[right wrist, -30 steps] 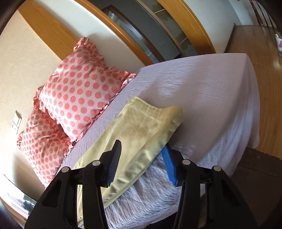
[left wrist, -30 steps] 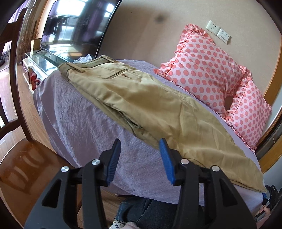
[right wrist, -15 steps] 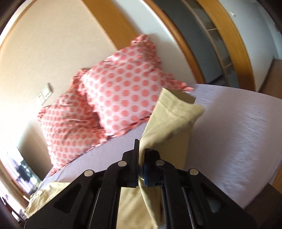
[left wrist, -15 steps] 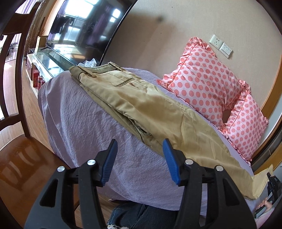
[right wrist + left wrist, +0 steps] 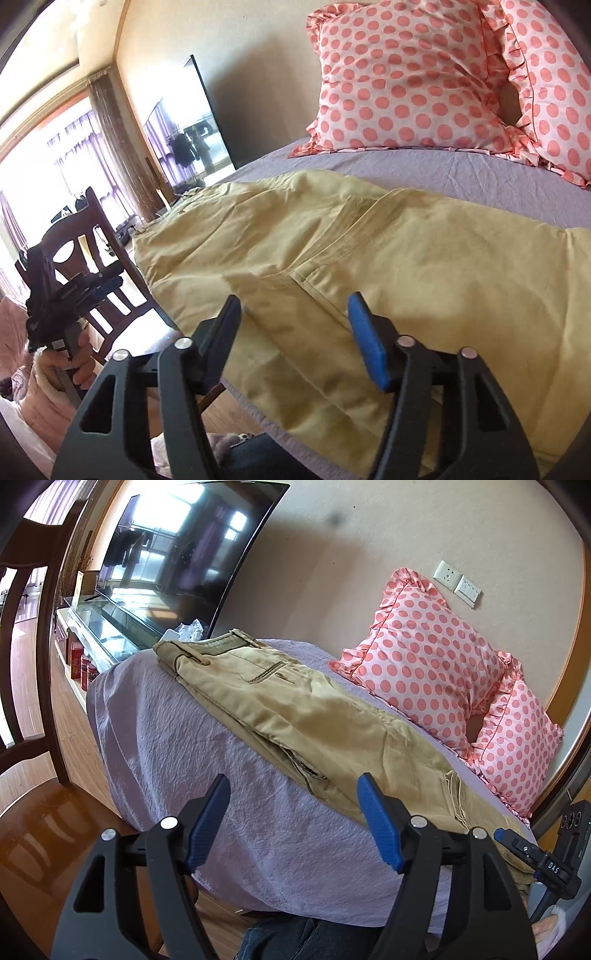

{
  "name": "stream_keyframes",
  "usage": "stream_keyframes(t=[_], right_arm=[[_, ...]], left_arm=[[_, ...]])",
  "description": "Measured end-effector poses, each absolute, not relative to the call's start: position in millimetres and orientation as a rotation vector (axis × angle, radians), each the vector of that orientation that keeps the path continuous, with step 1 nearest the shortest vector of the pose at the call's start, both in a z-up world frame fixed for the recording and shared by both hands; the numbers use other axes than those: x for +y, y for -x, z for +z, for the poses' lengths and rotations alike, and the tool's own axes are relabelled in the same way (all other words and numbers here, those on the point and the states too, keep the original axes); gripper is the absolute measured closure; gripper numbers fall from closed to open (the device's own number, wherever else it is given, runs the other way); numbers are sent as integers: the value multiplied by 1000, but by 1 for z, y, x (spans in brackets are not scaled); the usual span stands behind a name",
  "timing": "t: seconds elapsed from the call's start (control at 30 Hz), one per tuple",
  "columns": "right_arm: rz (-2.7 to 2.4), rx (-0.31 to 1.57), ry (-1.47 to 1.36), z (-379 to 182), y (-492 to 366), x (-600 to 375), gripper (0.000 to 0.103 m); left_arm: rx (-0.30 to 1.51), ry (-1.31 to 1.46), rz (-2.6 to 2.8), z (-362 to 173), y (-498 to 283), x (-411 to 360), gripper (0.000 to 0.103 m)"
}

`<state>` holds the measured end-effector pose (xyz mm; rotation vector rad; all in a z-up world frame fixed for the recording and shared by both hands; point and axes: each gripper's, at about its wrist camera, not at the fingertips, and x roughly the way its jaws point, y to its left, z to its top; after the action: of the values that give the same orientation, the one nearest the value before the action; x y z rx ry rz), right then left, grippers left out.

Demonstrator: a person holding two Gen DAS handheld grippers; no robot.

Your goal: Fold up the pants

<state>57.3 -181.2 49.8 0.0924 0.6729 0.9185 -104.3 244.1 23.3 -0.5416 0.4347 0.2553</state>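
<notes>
Khaki pants (image 5: 295,716) lie lengthwise on a lavender bedsheet (image 5: 166,731), waistband at the far left near the TV. In the right wrist view the pants (image 5: 424,266) have their leg ends folded back over the upper legs, hems lying near the middle. My left gripper (image 5: 293,797) is open and empty, just short of the pants' near edge. My right gripper (image 5: 291,314) is open and empty, hovering over the folded leg ends. The right gripper also shows at the lower right of the left wrist view (image 5: 535,856).
Two pink polka-dot pillows (image 5: 424,664) lean on the wall behind the pants. A TV (image 5: 177,554) on a glass stand is past the bed's left end. A dark wooden chair (image 5: 96,251) stands by the bed edge. The person's legs are below.
My right gripper carried the leg ends up and over toward the waist, laid them down, and opened. My left gripper stayed open and drew slightly closer.
</notes>
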Motion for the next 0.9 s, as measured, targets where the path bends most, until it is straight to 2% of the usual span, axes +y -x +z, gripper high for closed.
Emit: stream_keyframes(t=[0.13, 0.23, 0.3, 0.47, 0.73, 0.77, 0.8, 0.9], right_arm=[[837, 663, -166, 53, -76, -195, 31], [757, 730, -125, 40, -88, -189, 31], [742, 712, -85, 36, -82, -185, 33], [790, 663, 42, 37, -63, -166, 54], [729, 621, 236, 29, -54, -138, 58], [717, 628, 237, 30, -56, -136, 65], [695, 636, 235, 31, -59, -135, 80], [673, 662, 227, 32, -66, -133, 82]], left_arm=[[432, 558, 250, 23, 100, 248, 30], [428, 570, 264, 25, 96, 253, 30], [425, 569, 279, 28, 94, 257, 29], [437, 581, 281, 26, 90, 259, 28], [468, 589, 252, 17, 86, 254, 26], [470, 593, 250, 16, 86, 254, 26], [471, 596, 248, 16, 86, 254, 26], [476, 596, 242, 14, 87, 253, 26]])
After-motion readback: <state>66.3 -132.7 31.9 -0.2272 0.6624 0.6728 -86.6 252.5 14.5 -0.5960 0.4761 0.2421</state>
